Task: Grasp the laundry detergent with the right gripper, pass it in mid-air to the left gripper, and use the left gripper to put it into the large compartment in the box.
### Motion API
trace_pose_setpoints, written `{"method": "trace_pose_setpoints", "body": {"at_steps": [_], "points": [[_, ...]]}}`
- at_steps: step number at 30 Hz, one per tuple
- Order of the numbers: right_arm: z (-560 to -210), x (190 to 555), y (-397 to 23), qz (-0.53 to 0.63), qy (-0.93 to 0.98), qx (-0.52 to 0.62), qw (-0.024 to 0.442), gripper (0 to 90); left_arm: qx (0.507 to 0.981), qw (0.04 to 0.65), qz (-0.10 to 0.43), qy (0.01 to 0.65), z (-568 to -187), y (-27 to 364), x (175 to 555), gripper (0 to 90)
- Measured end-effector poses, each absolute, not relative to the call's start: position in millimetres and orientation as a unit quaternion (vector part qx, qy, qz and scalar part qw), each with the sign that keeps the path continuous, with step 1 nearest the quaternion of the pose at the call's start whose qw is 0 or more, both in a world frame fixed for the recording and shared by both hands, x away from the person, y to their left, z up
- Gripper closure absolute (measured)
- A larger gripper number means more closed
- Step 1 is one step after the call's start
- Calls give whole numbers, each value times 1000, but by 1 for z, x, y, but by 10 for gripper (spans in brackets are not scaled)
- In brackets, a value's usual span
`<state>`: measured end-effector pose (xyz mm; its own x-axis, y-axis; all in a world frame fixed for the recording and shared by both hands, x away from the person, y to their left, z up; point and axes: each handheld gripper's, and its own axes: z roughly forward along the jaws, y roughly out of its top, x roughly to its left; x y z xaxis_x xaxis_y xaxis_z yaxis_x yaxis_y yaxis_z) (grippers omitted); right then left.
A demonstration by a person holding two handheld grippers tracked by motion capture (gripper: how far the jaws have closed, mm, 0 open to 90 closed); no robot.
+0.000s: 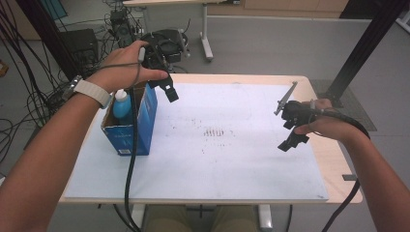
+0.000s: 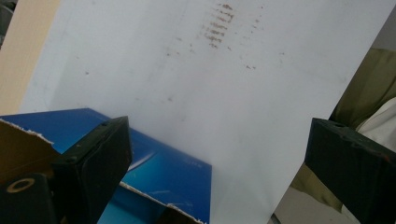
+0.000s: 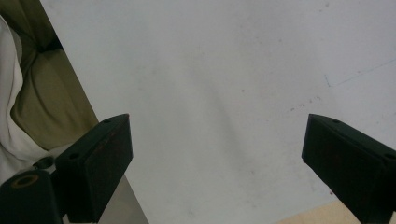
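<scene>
Open blue box (image 1: pixel 129 126), torn rim, probably bottle (image 1: pixel 121 104) inside

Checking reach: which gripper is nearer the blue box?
Left. The left gripper hovers just above the blue box; the right gripper is across the table.

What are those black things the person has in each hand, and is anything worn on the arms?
Each hand holds a black two-jaw gripper: the left gripper and the right gripper. Their jaws are blocky black pads. A black cable trails from each. The arms are bare, with no sleeves; the left wrist wears a watch with a pale band.
</scene>
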<state>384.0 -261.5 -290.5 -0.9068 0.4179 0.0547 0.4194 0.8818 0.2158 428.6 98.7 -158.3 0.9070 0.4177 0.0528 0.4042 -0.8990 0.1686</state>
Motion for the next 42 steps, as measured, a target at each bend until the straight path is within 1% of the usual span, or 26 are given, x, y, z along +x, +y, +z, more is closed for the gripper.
{"method": "trace_pose_setpoints", "body": {"at_steps": [10,17,34,42], "points": [[-292,381,-264,-109,-969,-223,5,87,981,71,43,177,-169,85,423,79],[-293,379,-266,-110,-968,-226,6,86,982,78,41,169,-176,83,421,79],[-294,378,-267,-111,-967,-231,5,86,987,60,30,147,-205,71,417,78],[-295,381,-268,-112,-966,-231,6,85,988,58,26,139,-208,66,417,79]]}}
